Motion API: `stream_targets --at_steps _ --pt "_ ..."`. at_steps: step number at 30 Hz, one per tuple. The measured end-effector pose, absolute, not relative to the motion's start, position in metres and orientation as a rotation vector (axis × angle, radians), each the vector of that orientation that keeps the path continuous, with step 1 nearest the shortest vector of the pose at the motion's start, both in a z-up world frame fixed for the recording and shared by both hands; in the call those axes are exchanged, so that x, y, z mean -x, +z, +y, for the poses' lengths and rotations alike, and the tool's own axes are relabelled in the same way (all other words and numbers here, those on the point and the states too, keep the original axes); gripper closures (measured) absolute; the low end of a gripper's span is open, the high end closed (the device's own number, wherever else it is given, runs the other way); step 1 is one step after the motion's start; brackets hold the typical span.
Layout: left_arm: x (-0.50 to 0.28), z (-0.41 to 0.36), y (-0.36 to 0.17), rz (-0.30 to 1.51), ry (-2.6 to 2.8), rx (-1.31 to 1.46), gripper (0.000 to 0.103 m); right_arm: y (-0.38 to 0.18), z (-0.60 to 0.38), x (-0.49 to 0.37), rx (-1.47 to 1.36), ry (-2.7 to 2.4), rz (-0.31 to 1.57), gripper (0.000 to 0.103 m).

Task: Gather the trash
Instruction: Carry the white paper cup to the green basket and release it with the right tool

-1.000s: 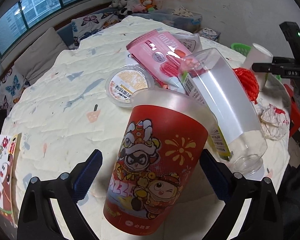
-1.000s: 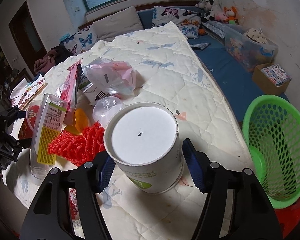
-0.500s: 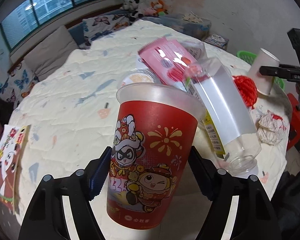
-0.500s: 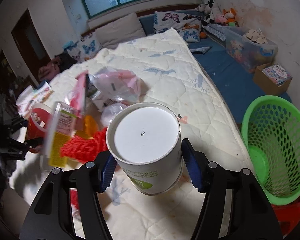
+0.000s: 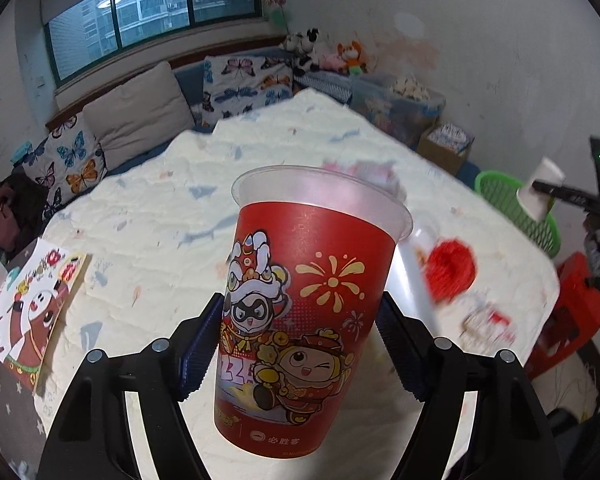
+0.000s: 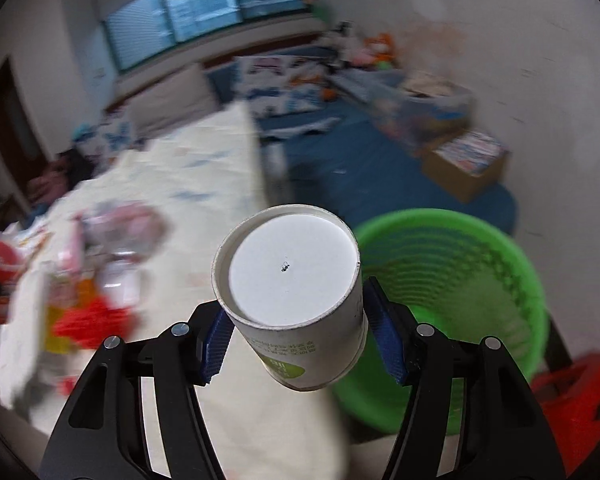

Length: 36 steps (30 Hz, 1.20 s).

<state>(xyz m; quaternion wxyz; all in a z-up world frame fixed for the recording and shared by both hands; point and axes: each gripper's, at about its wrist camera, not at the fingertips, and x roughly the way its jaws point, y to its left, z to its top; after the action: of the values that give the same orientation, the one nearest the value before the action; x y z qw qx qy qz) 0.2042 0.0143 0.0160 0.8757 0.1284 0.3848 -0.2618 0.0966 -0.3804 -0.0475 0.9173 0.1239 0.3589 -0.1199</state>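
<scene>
The left gripper (image 5: 298, 350) pinched a red plastic cup (image 5: 304, 312) between its blue pads (image 5: 198, 344), holding it nearly upright and lifted above the quilted table cover (image 5: 160, 240). The cup carried cartoon lion-dance figures and had a frosted, open rim. Just behind it lay blurred litter: a red mesh ball (image 5: 452, 276) and a crumpled white and red wrapper (image 5: 486, 322). Farther off, a green basket (image 5: 512, 208) stood past the table's far right edge.

The right gripper (image 6: 296, 346) clamped a white paper cup (image 6: 292, 300) between its fingers, the cup's flat white base facing the camera. It was held in the air beside the table edge, with the green basket (image 6: 460, 280) close behind and to its right on the floor. To the left, the remaining trash pile (image 6: 88, 280) was blurred on the table. Beyond lay a blue mat (image 6: 380, 168) and a cardboard box (image 6: 468, 160).
</scene>
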Motion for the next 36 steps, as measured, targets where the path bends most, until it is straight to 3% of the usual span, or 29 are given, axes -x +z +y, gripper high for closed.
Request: stream_targets --at_steps 7,17,36 --pt "-0.207 -0.033 0.042 0.759 -0.596 -0.236 0.03 -0.114 -0.463 -0.12 -0.353 -0.363 0.921 0.04" --pt "-0.22 -0.115 0.037 0.789 -0.69 -0.249 0.03 -0.184 -0.511 -0.157 -0.492 -0.367 1.102 0.04" --pt "-0.216 -0.251 0.018 0.823 -0.891 -0.365 0.03 -0.156 -0.523 -0.14 -0.485 -0.346 1.049 0.036"
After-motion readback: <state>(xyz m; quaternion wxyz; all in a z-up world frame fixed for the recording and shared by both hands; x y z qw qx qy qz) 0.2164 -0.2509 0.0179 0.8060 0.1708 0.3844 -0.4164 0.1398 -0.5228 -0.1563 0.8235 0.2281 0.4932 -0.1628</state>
